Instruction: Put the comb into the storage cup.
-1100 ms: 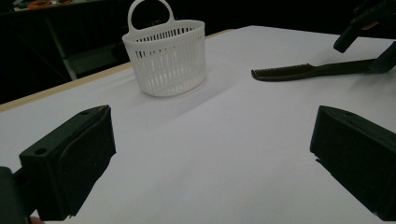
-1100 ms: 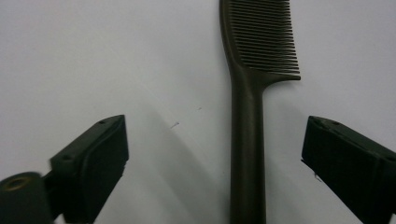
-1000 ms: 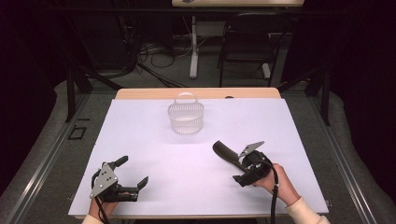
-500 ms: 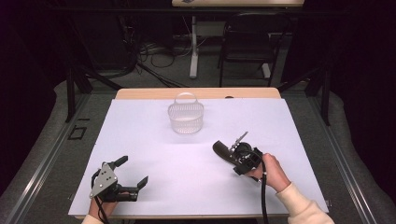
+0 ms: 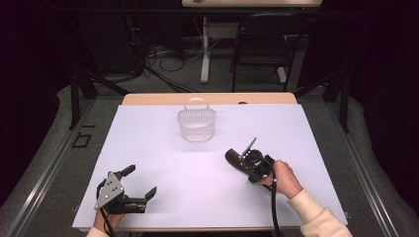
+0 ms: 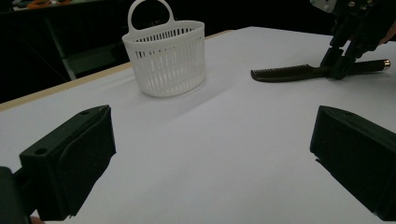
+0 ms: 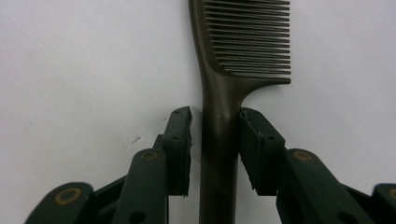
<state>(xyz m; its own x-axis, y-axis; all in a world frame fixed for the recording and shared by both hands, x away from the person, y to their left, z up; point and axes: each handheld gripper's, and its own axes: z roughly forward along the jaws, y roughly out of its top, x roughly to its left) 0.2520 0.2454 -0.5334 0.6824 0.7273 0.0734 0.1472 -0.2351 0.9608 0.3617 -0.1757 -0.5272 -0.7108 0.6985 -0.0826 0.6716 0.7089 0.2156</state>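
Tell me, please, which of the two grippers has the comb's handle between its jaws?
The right gripper: its jaws have just been closing on the dark comb. The left gripper stands open over bare table.

Comb [image 7: 219,116] smooth dark semi-gloss plastic, basket [image 5: 196,123] white slotted plastic, table [image 5: 148,148] matt white sheet, wood edge.

Dark room; grey floor [image 5: 44,148]; 1 black chair [image 5: 262,44]; tangled cables [image 5: 163,54] behind table [image 5: 148,99].

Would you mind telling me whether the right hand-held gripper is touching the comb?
Touching: the right gripper view shows the right hand-held gripper with both pads against the comb handle.
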